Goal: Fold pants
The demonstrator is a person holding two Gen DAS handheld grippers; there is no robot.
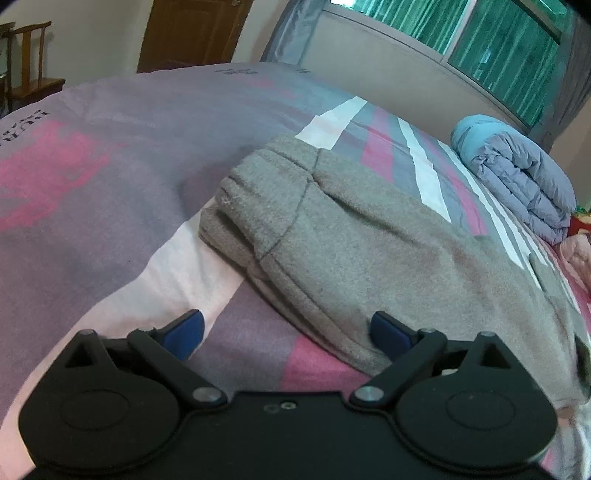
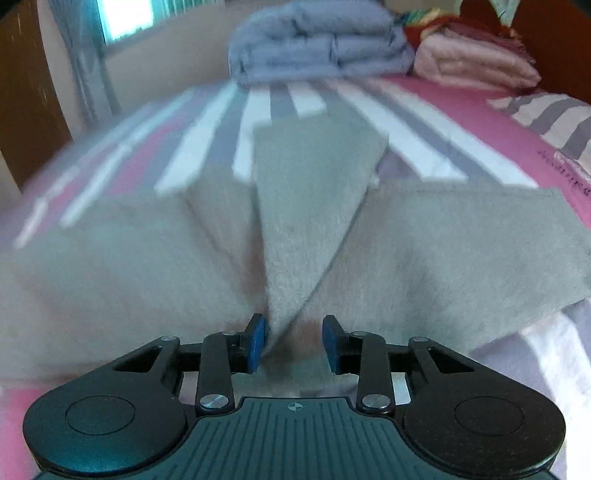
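Bedroom scene, bed (image 1: 110, 155) covered with a striped sheet in pink, grey-purple and white. Grey fleece pants (image 1: 351, 240) lie across the middle of the bed, partly folded; waistband end with gathered elastic faces the far-left side of the bed in the left wrist view. In the right wrist view the pants (image 2: 303, 206) spread left and right, with a raised fold of fabric running up the centre toward the far edge; this view is motion-blurred.

Left gripper (image 1: 288, 332) hovers just above the near edge of the pants, fingers (image 1: 188, 332) spread wide, nothing between them. Its right finger sits over the pants hem, its left finger over bare sheet; contact with the fabric cannot be told.

Right gripper (image 2: 293, 343) is low over the pants, fingers (image 2: 256, 341) partly apart. The lower tip of the centre fold lies in the gap, close to the left finger. The right finger stands clear of the fabric, so it is not a pinch.

Folded blue-grey duvet (image 2: 317, 44) sits at the far edge of the bed, pink blanket (image 2: 476, 59) just beside it toward the far-right corner. Striped pillow (image 2: 554, 122) at the right edge. Wooden door (image 1: 192, 33), wooden chair (image 1: 29, 62), and window with green curtain (image 1: 498, 48) behind the bed.
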